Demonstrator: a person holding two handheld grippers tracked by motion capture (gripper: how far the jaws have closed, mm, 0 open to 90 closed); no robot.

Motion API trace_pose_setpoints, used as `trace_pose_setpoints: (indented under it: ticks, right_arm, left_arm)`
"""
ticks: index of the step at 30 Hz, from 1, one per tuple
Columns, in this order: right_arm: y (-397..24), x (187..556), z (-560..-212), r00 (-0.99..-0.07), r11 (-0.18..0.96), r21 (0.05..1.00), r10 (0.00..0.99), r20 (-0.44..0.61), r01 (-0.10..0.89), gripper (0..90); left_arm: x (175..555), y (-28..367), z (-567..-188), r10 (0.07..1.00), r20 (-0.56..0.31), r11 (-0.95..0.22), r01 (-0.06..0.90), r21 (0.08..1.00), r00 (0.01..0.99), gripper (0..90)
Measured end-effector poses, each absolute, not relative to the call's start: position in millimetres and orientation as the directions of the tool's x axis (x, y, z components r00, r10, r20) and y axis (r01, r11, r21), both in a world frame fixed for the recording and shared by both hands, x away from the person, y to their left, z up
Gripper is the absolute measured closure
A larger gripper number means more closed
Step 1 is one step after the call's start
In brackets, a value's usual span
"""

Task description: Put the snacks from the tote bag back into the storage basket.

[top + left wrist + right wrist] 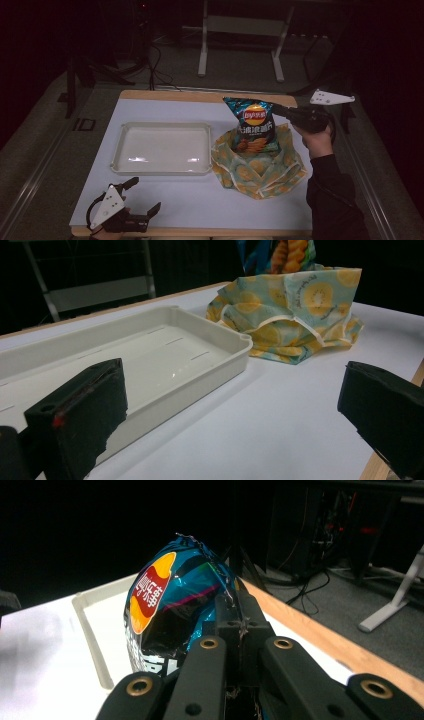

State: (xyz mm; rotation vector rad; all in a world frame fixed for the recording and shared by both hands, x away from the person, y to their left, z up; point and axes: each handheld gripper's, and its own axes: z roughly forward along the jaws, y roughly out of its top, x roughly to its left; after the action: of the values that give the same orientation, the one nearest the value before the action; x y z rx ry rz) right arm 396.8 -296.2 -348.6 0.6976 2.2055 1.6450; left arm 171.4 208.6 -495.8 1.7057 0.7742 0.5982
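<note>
A blue bag of crisps (254, 125) hangs upright above a yellow lemon-print cloth bag (260, 167), its lower part still inside the bag's mouth. My right gripper (280, 110) is shut on the crisp bag's top right corner; in the right gripper view the crisp bag (170, 610) is pinched between the closed jaws of my right gripper (235, 605). My left gripper (142, 196) rests open at the table's near left corner, nothing between its jaws. The left gripper view has the cloth bag (290, 320) ahead, beyond my open left gripper (230, 410).
An empty white tray (120, 160) lies left of the cloth bag, in the middle of the white table top (200, 200); the tray (220, 365) sits close in front of the left jaws. Dark floor, cables and a table frame lie beyond the far edge.
</note>
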Motion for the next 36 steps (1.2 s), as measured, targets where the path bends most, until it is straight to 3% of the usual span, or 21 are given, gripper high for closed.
trace_pose_setpoints:
  ticks: [20,36]
  right_arm:
    - [-267.5,386.0,-287.4,-0.828,0.219,0.967,0.560,-0.018,0.127,90.0]
    - [-209.8,385.4,-283.2,-0.856,0.234,0.965,0.517,-0.020,0.118,90.0]
  left_arm:
    - [169.8,206.0,-494.6,0.757,0.026,-0.182,0.173,0.968,0.653,0.1]
    - [168.4,204.4,-495.0,0.750,0.046,-0.197,0.156,0.968,0.660,0.1]
